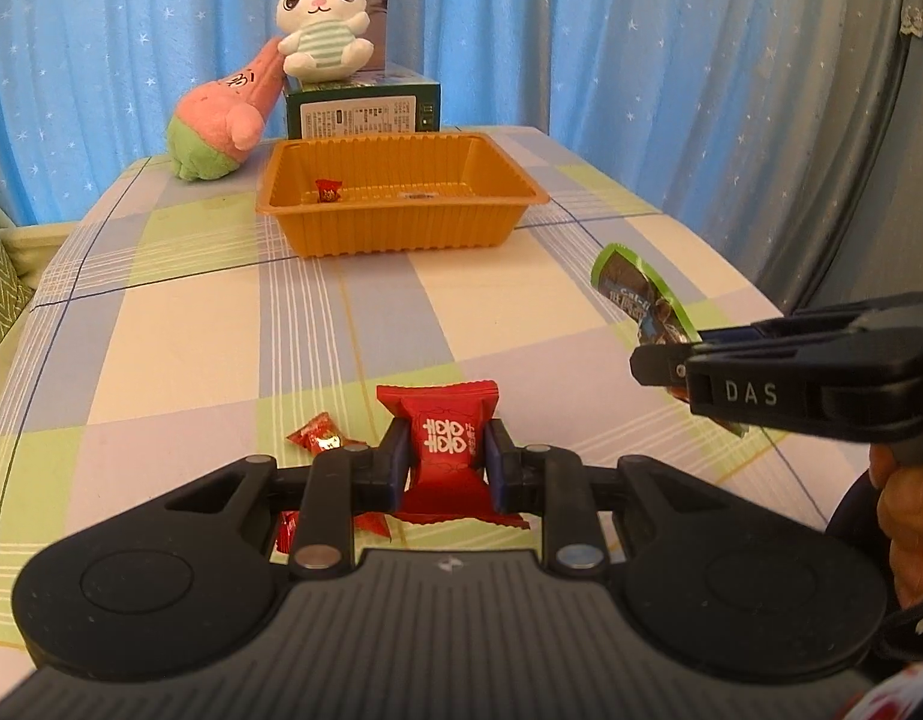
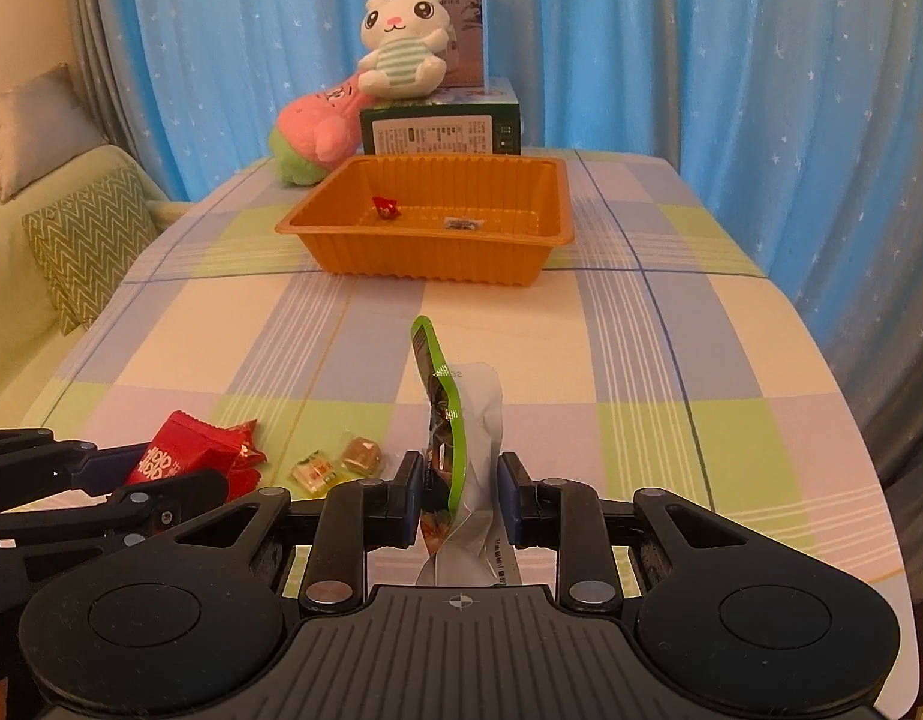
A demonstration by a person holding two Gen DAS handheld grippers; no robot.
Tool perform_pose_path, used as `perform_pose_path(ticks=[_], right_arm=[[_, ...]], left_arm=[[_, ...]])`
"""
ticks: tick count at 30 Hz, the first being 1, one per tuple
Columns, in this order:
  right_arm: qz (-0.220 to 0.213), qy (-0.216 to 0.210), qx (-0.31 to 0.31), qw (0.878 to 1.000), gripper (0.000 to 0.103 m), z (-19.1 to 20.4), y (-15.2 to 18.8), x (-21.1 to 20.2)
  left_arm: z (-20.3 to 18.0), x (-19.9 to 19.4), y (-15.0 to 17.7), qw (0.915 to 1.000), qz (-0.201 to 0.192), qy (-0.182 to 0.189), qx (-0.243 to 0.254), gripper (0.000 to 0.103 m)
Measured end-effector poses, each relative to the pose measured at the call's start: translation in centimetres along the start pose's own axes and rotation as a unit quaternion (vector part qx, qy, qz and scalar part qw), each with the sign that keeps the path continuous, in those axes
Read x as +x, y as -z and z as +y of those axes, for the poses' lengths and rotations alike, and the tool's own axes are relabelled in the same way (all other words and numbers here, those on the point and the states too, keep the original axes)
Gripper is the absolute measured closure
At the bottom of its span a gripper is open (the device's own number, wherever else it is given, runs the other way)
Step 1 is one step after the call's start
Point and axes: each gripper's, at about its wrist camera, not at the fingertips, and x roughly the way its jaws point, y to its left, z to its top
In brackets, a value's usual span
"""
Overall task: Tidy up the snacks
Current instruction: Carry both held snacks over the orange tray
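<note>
My left gripper (image 1: 446,459) is shut on a red snack packet (image 1: 442,441) with white characters, held above the tablecloth. My right gripper (image 2: 461,480) is shut on a green-edged silver snack pouch (image 2: 443,420), which stands upright between the pads. In the left wrist view the right gripper (image 1: 665,363) comes in from the right with the pouch (image 1: 638,294); in the right wrist view the left gripper (image 2: 110,477) shows at the left with the red packet (image 2: 173,450). An orange tray (image 1: 401,228) (image 2: 425,252) sits farther back, with a small red candy (image 1: 328,191) (image 2: 387,207) and a small dark packet (image 2: 463,223) inside.
Loose candies lie on the checked tablecloth: red ones (image 1: 317,435) (image 2: 245,447), a green-yellow one (image 2: 314,471) and a brown one (image 2: 362,455). Behind the tray stand a green box (image 1: 362,105), a white bunny plush (image 1: 323,21) and a pink plush (image 1: 221,120). A sofa (image 2: 41,240) is left, blue curtains behind.
</note>
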Motion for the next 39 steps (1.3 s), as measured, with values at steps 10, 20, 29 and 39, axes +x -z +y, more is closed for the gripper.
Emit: perform_pose_path(ticks=[10,20,29,39], right_arm=[[-0.003,0.0,0.001,1.0,0.076,-0.3,-0.4,-0.4],[-0.006,0.002,-0.002,1.0,0.076,-1.2,-2.1,0.5],[-0.003,-0.007,0.002,1.0,0.076,-2.5,-5.2,2.4],[0.0,-0.029,0.014,0.999,0.076,-4.2,-11.0,6.2]], left_arm=[[0.6,0.0,-1.6,0.9997,-0.009,0.005,-0.024,0.08],[1.4,0.9,-4.1,0.9992,-0.019,0.009,-0.035,0.08],[2.5,2.9,-7.8,0.9989,-0.029,0.013,-0.034,0.08],[4.8,6.8,-12.9,0.9988,-0.034,0.007,-0.034,0.08]])
